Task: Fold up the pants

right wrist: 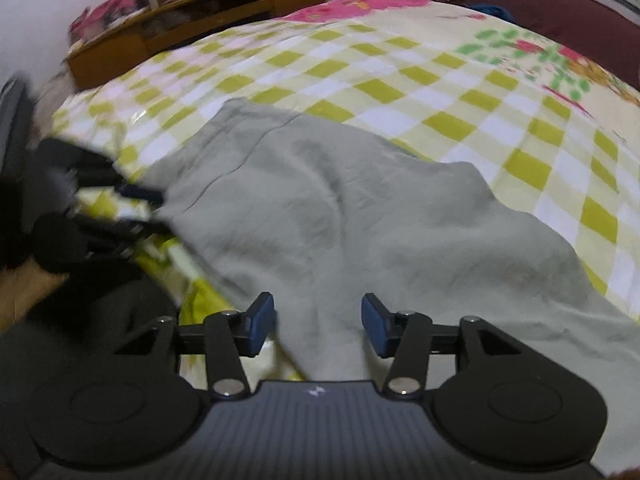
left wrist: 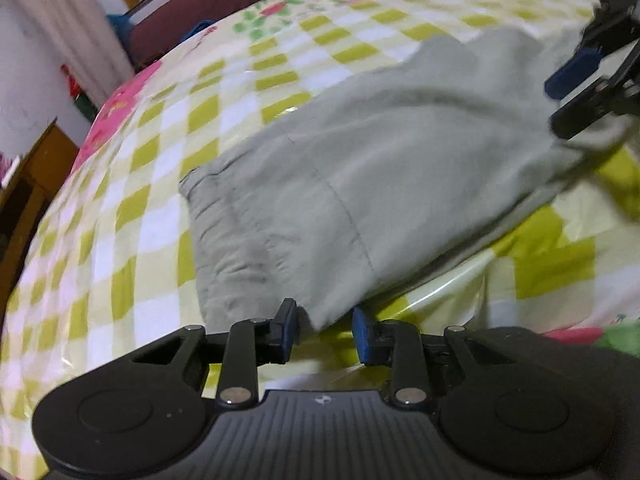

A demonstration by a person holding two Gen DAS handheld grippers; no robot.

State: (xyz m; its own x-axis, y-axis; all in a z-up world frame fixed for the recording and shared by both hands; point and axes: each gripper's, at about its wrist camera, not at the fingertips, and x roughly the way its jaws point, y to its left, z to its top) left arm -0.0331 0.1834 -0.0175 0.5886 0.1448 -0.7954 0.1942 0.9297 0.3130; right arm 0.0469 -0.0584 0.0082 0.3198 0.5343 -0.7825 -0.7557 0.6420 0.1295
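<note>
- The pants (left wrist: 360, 184) lie on the checked cover (left wrist: 152, 208) (already folded, it seems).
- The left gripper (left wrist: 325, 330) and the right gripper (right wrist: 318, 328) both stand apart, cloth between, not pressed.
- Close both on the edge together.

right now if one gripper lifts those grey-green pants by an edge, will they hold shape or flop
The pants will probably flop: the cloth already lies in soft wrinkles and folds. They look thin, so likely light. On the glossy checked cover they may slide when pushed rather than stay put.
</note>
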